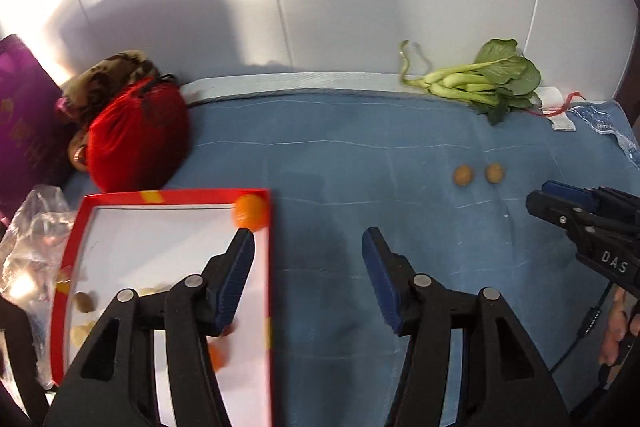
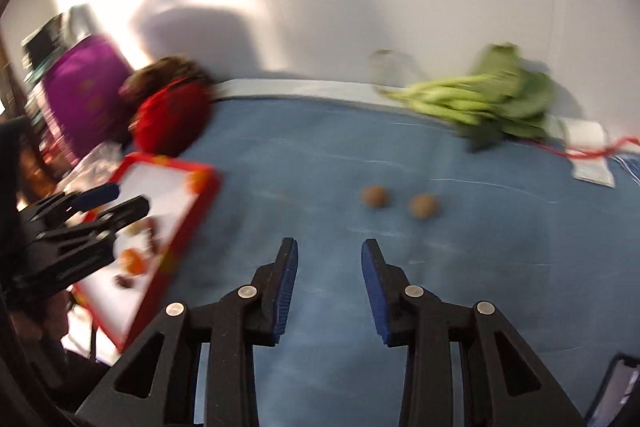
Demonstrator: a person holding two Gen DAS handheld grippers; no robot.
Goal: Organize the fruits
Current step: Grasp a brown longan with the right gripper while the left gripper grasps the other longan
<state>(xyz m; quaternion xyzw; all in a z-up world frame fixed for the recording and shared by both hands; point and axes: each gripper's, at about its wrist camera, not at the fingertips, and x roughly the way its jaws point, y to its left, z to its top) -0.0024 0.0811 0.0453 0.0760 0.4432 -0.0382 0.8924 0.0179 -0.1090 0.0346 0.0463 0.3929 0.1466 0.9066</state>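
With both hand-held grippers, left (image 1: 308,239) and right (image 2: 329,249), open and empty, the two brown fruits (image 2: 374,197) right of the tray (image 1: 269,267) are next to be grasped.

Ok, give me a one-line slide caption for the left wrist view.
Open left gripper empty beside the red tray holding an orange fruit; two small brown fruits wait on blue cloth.

Red-rimmed tray (image 1: 272,267), blue cloth (image 1: 360,155)
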